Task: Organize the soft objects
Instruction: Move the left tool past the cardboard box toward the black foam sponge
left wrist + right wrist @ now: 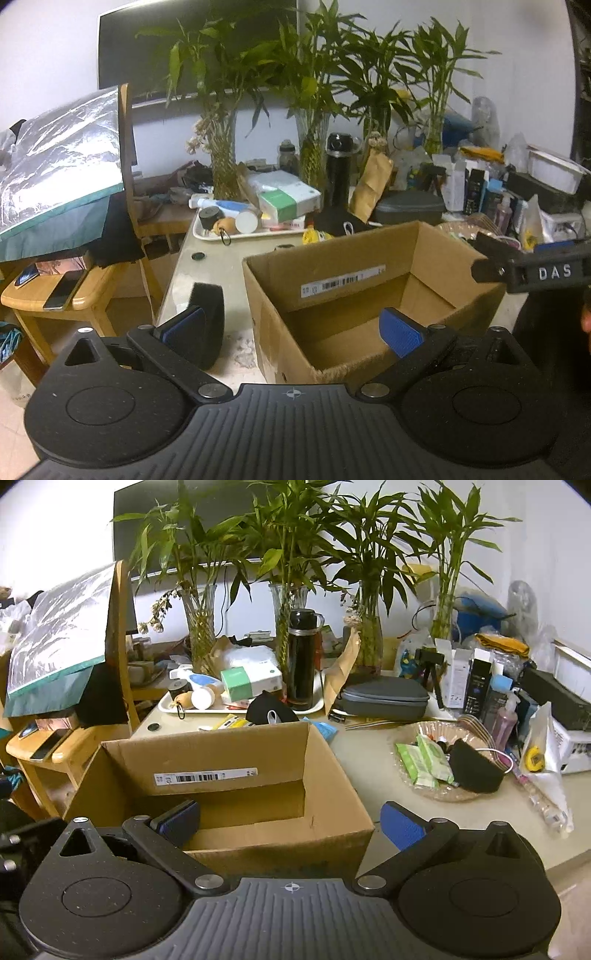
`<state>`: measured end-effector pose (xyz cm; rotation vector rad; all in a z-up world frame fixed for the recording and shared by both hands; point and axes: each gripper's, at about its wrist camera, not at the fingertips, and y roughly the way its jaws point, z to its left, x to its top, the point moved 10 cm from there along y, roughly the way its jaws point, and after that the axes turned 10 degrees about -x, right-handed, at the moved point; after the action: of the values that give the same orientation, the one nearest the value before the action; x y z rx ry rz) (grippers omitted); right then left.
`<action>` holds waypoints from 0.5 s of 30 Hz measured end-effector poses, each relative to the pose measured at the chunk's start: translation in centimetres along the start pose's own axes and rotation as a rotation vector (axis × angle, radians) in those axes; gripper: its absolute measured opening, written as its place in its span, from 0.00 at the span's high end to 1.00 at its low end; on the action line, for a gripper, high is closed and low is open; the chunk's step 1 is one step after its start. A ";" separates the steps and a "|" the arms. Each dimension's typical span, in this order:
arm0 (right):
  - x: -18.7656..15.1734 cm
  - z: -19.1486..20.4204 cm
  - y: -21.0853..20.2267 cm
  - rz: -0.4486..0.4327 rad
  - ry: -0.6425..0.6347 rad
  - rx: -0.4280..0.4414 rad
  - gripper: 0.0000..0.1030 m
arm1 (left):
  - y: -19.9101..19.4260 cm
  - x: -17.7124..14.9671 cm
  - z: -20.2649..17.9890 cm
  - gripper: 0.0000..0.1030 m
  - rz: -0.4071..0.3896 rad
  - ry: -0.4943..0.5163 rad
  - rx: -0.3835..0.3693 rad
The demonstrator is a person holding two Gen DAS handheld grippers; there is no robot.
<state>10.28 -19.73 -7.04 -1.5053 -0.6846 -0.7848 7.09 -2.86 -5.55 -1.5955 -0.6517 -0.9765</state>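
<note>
Both grippers, left (293, 325) and right (291, 821), jaws apart over barcode-labelled box (207, 760); "DAS" lettering

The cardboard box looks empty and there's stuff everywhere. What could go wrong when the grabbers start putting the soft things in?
1. The cardboard box sits near the table's edge, so a bump from the left gripper might shove it off.
2. The black mask lies in a basket among green packets; the right gripper, now open, could snag one too.
3. The black sponge stands by the edge and may topple.
</note>
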 end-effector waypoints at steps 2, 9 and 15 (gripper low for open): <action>0.0 -0.2 0.2 -0.003 0.002 -0.001 0.00 | -0.1 0.3 0.0 0.00 -0.015 -0.002 -0.007; 0.0 -0.3 0.6 -0.002 -0.036 -0.014 0.00 | 0.0 1.5 0.4 0.00 -0.027 -0.010 -0.025; -0.8 0.7 0.7 0.039 -0.123 0.006 0.00 | 0.6 2.2 -0.2 0.00 -0.034 0.065 -0.029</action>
<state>10.45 -19.10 -8.10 -1.5663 -0.7460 -0.6641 8.61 -3.32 -3.98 -1.5754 -0.6240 -1.0628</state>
